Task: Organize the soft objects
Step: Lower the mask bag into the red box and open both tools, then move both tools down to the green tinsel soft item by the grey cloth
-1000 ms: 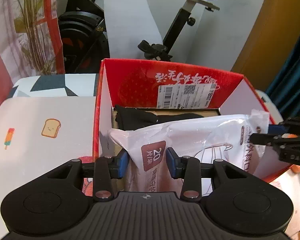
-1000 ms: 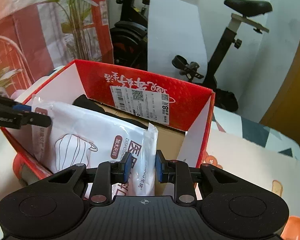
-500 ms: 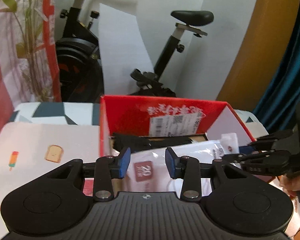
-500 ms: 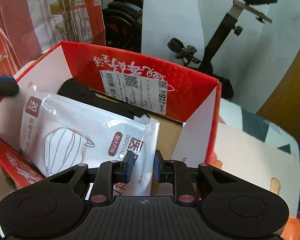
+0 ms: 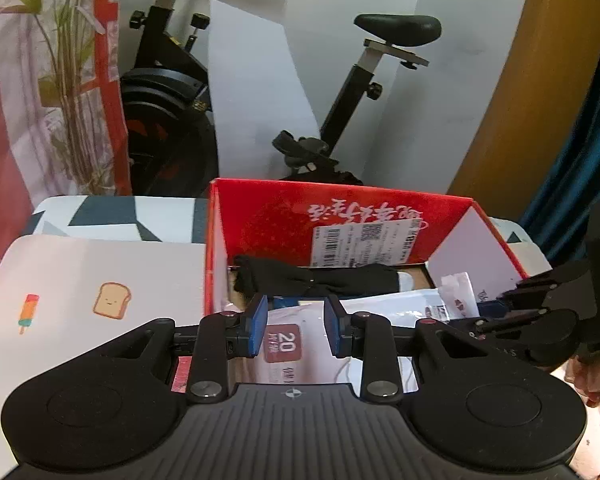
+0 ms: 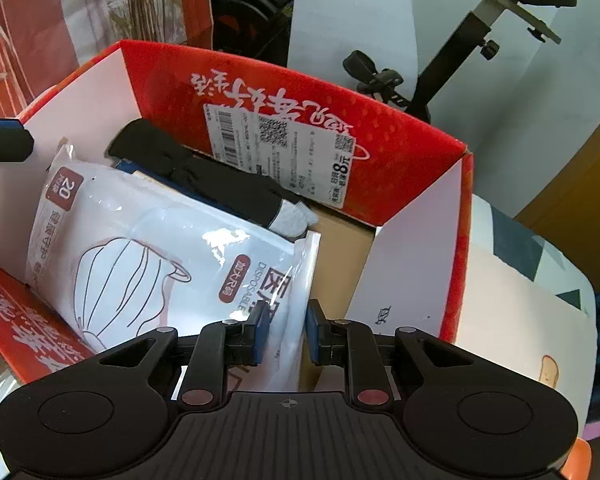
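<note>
Mask packet (image 6: pixel 148 264): white plastic pouch with a drawn face mask, laid slantwise inside the red cardboard box (image 6: pixel 412 156). Long axis is run from the box's near-left corner, where the "20" label is seen, towards the right gripper (image 6: pixel 286 330). The right end of the pouch is clamped edge-on between that gripper's blue pads. Black sock (image 6: pixel 204 176), grey-toed, is stretched along the far wall behind the pouch.

Left gripper (image 5: pixel 296 330): jaws have just been closing, yet are held apart, with the labelled corner of the pouch (image 5: pixel 286 346) seen between and beyond them; no pressing pad is visible. One second earlier that corner was raised above the box rim; it is now lowered inside.

The pouch's near edge is cut off by both gripper bodies. Small printed text is not legible. Box floor under the pouch is hidden.
</note>
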Demonstrator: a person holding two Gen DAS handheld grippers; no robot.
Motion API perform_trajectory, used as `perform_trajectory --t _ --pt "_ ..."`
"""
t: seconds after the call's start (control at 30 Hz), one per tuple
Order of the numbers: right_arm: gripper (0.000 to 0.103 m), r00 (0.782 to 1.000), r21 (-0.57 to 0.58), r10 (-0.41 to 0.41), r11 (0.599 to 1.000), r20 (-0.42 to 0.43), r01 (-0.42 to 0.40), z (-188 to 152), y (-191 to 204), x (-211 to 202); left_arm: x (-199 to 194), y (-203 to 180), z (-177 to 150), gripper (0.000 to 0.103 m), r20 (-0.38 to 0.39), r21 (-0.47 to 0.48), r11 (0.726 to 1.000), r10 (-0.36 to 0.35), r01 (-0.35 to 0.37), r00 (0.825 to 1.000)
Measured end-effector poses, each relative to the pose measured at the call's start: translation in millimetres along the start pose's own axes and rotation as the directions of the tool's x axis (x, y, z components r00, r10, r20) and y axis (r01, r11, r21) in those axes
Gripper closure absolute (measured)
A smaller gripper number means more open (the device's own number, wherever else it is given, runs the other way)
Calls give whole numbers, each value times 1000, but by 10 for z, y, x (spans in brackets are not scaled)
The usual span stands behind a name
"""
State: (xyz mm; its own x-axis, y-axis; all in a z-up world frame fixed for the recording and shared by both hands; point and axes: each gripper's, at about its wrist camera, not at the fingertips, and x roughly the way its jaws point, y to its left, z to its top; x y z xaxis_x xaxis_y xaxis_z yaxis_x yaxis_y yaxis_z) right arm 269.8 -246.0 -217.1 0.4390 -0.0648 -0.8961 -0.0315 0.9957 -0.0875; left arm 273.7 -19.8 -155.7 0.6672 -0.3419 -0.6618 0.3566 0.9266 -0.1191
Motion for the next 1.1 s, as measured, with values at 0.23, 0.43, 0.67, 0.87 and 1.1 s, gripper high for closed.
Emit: perform_trajectory --t 0.23,0.43,0.67,0.87,1.1 --pt "74 999 -35 -48 998 18 49 -19 66 -76 -17 -29 8 69 7 27 999 25 -26 1000" --pt "31 982 21 -87 996 169 84 -42 6 -454 -180 -42 33 39 57 28 999 33 -34 998" --pt "0 948 102 -73 994 309 43 -194 -15 -893 -468 -138 -12 15 110 76 995 54 -62 992" --pt "0 925 161 -40 987 378 -23 -452 57 -1164 -805 -180 -175 3 183 86 991 89 -106 979" --pt "0 899 188 -17 980 437 -73 -825 253 -1330 -1072 -153 -466 0 199 45 990 123 -134 972"
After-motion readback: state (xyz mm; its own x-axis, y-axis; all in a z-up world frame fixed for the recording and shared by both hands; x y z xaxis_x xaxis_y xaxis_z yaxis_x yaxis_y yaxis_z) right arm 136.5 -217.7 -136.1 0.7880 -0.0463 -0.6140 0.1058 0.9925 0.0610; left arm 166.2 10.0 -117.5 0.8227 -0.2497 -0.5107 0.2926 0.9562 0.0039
